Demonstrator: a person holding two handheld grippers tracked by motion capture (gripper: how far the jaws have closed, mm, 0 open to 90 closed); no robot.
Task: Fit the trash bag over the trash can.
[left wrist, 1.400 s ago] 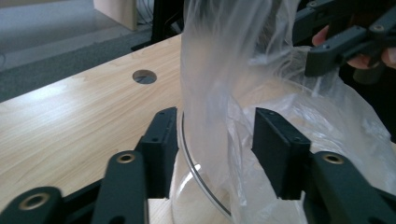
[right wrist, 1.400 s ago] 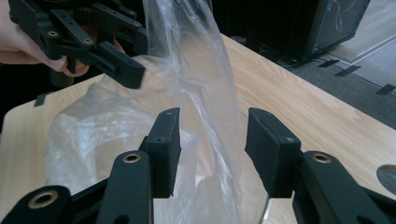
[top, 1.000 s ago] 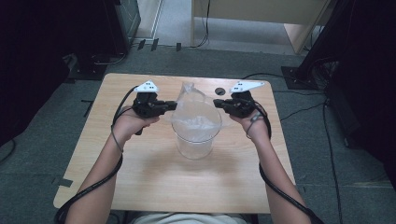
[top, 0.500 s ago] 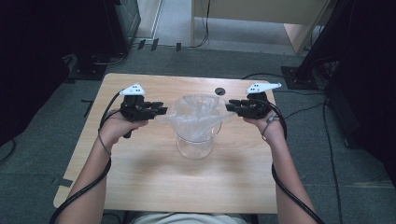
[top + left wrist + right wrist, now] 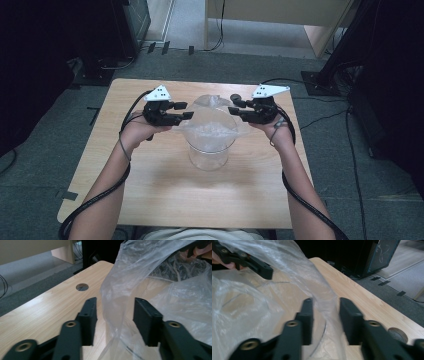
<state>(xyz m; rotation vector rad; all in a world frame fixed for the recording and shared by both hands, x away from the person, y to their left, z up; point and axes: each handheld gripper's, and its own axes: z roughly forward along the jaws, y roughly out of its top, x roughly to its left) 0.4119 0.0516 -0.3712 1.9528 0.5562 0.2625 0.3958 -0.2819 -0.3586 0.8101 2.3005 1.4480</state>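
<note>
Both grippers have just been opening: the left gripper (image 5: 115, 320) and right gripper (image 5: 325, 322) each loosened around the plastic bag (image 5: 212, 125), whose film sits between their parted fingers (image 5: 87, 317), now spread over the beaker (image 5: 207, 155).

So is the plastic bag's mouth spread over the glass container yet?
Spread: the plastic bag lies draped across the rim of the glass container.

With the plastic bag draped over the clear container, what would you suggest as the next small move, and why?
Probably draw both grippers outward, away from the bag. The left gripper and right gripper have just been opening, and the plastic bag hangs loose between their jaws, spread over the container rim.
</note>
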